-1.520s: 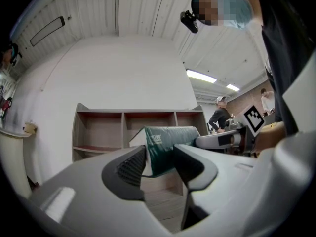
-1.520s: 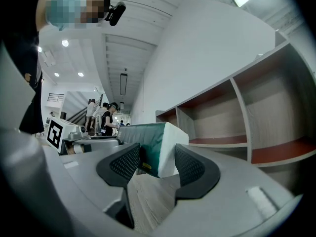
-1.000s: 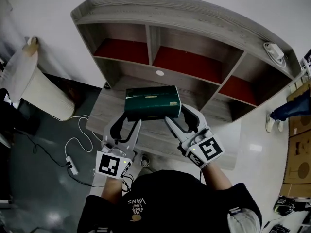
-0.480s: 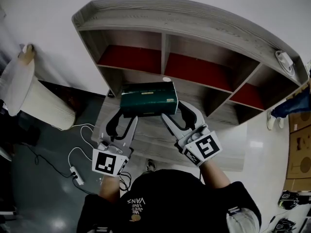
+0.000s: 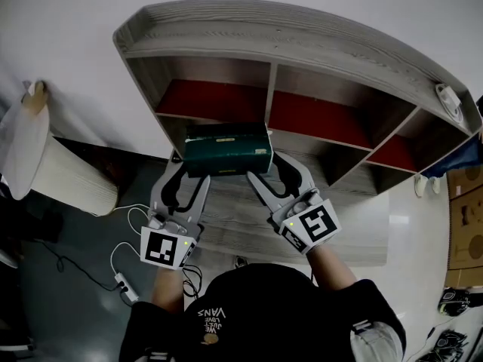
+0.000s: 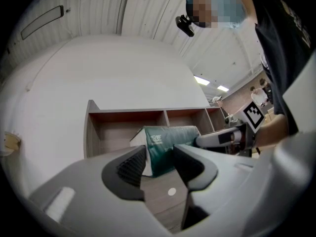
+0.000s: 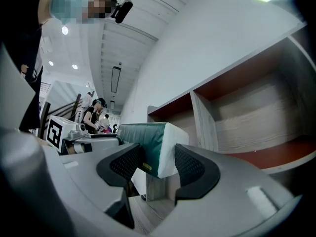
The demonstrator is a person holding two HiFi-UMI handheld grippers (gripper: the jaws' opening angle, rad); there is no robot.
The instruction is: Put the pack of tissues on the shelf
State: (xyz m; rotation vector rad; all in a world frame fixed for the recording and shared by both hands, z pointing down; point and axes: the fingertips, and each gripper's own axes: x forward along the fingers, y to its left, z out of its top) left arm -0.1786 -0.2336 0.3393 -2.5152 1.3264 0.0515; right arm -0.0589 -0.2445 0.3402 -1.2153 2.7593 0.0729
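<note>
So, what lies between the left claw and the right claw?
The tissue pack: the left claw grips one end, the right claw the other. The head view shows this.

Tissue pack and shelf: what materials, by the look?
The pack of tissues looks like soft dark-green plastic film, slightly glossy, with white end faces. The shelf looks like grey wood-grain board, probably matte laminate, with red panels inside the compartments.

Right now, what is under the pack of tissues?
The shelf's wooden lower board with a small white dot. In the head view the pack of tissues covers that patch.
</note>
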